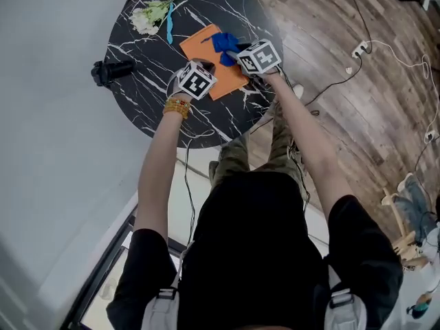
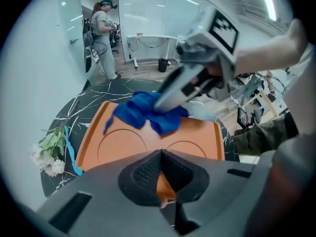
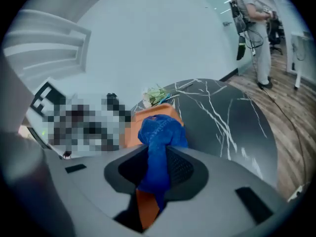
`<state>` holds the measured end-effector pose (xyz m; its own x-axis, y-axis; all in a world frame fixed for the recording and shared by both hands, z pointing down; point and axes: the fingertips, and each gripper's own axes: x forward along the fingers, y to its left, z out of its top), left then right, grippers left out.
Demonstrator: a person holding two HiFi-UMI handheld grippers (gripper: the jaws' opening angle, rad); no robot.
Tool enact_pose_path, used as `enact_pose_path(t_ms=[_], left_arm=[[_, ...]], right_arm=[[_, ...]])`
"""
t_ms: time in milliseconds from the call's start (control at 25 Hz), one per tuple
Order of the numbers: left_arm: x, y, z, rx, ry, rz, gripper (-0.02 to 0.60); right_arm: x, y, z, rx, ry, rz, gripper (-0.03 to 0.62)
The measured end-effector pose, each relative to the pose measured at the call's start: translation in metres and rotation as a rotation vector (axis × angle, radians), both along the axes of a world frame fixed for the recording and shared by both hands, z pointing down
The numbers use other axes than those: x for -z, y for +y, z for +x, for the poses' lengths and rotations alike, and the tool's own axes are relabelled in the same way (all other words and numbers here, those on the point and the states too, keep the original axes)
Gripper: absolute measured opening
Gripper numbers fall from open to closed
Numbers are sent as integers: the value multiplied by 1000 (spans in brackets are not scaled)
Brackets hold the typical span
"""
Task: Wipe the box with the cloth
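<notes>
Right gripper (image 3: 157, 157) jaws pinch the cloth (image 3: 160, 132), left gripper (image 2: 162, 169) jaws are together; hard rubbing could slide the box (image 2: 123, 137) off the tabletop (image 1: 141, 98).

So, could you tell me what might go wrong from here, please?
The blue cloth is a tight wad in the right gripper, so its hard jaws might scrape the flat orange box. The left gripper, jaws together at the box's near edge, may not pin it, so it could slide across the round black marble table towards the white flowers.
</notes>
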<state>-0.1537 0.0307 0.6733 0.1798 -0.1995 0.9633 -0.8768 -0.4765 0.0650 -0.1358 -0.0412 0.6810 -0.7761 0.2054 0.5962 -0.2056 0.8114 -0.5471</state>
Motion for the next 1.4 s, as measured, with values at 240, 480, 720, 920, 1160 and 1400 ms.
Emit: enact_pose_path(t_ms=[240,480,720,920,1160,1400], left_arm=[[0,-3,5,22,-9,-3,3],[-2,-4,-1,73,55,11,3],[-4,-1,26,162,226,-14,2],[-6,1,36,158,191,62,3],[-5,14,18,141,65,101,3],[5,62,-34,696,347,179,92]], right_arm=[[-1,-61,-67,-54,-37,-215,89],[3,13,19,20,-50,-183,87],[-5,44,59,-110,-62,-295,91],[-1,4,4,-24,-12,-185,91],[2,53,67,-69,-31,-225,91],[20,75,115,-121,-64,-77,91]])
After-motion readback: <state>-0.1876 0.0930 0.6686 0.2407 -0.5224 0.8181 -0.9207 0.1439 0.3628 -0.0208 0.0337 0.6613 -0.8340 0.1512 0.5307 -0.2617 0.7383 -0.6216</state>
